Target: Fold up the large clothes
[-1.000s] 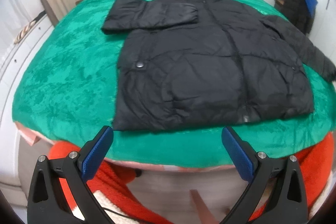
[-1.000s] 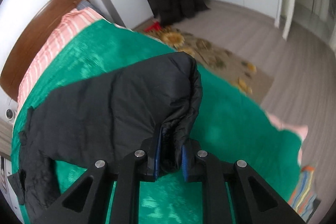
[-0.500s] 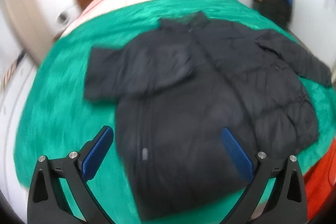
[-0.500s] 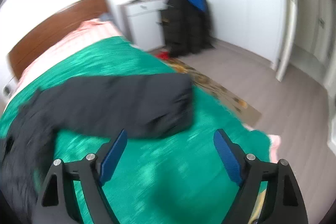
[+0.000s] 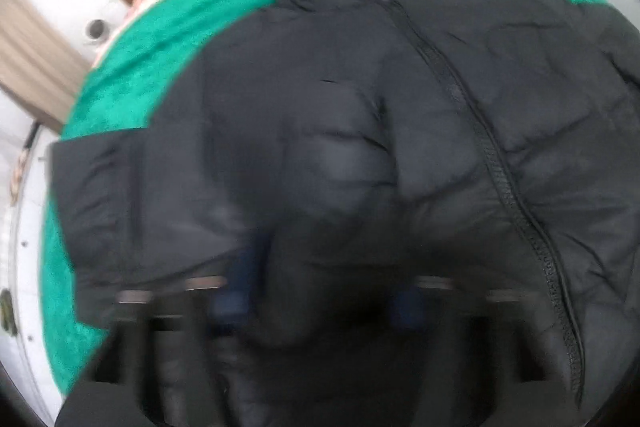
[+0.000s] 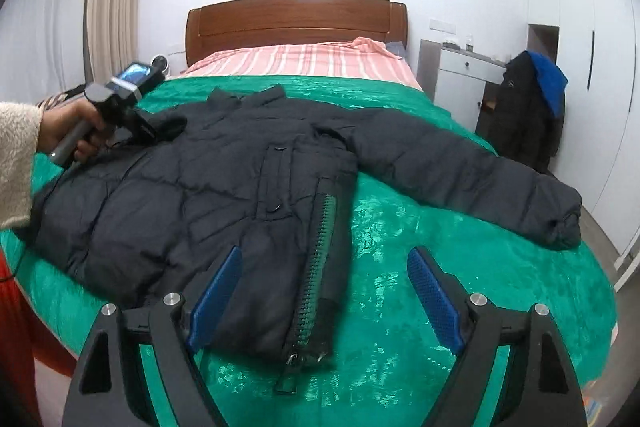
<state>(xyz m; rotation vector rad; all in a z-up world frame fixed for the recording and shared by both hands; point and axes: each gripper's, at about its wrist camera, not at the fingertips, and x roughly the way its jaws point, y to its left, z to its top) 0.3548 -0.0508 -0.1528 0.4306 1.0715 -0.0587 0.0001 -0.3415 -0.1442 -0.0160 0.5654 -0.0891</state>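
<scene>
A black puffer jacket (image 6: pixel 208 187) lies front up on the green bedspread (image 6: pixel 460 267). Its right sleeve (image 6: pixel 460 171) stretches out towards the bed's right edge. My right gripper (image 6: pixel 324 303) is open and empty, low over the jacket's lower right hem and zipper (image 6: pixel 320 251). My left gripper (image 6: pixel 154 131) shows in the right wrist view, in a hand, at the jacket's left shoulder. In the blurred left wrist view its blue pads (image 5: pixel 248 267) sit partly closed with a fold of jacket fabric (image 5: pixel 328 235) between them. I cannot tell if they pinch it.
A wooden headboard (image 6: pixel 296 23) and a pink striped sheet (image 6: pixel 304 61) are at the bed's far end. A white cabinet (image 6: pixel 464 83) and a chair with dark and blue clothes (image 6: pixel 528 107) stand to the right. A curtain (image 6: pixel 112 15) hangs on the left.
My right gripper let go of the right sleeve, opened and swung to the jacket's hem. My left gripper moved from the bed's foot onto the left shoulder, and its pads have come closer together.
</scene>
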